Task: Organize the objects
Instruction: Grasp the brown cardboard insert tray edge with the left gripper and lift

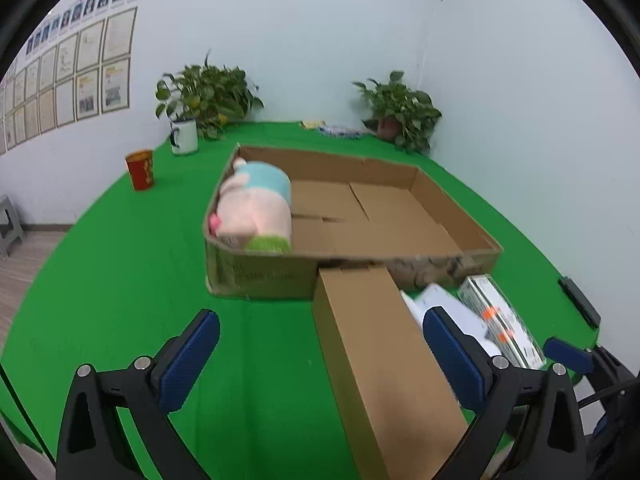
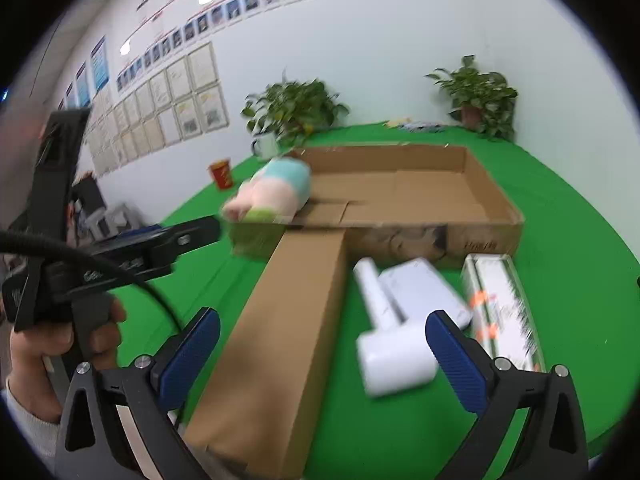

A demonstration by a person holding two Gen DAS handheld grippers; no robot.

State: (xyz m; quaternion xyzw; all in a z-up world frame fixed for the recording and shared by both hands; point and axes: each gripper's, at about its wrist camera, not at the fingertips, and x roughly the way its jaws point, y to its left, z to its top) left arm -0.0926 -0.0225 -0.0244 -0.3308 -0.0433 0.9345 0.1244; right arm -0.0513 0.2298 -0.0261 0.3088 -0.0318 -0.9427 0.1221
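Left tool (image 1: 320,356): jaws wide apart, nothing between the pads; it looks along the table (image 1: 120,280) toward the tray.
Right tool (image 2: 322,354): jaws spread wide, empty; the long box's near end sits low between them, pads clear of it.
Cardboard tray (image 1: 456,204): open-topped, mid-table; plush toy (image 1: 256,204) already lies in its left end, the rest of the floor bare.
Long box (image 2: 280,340): brown carton on the table, long axis running from the near edge up to the tray's front wall, far end touching or just short of it.
White handheld device (image 2: 396,320): right of the box, handle toward the near edge.
Printed carton (image 2: 500,308): furthest right.
Key relation: box lies lengthwise ahead of both tools; judged to need a grip across its narrow width.
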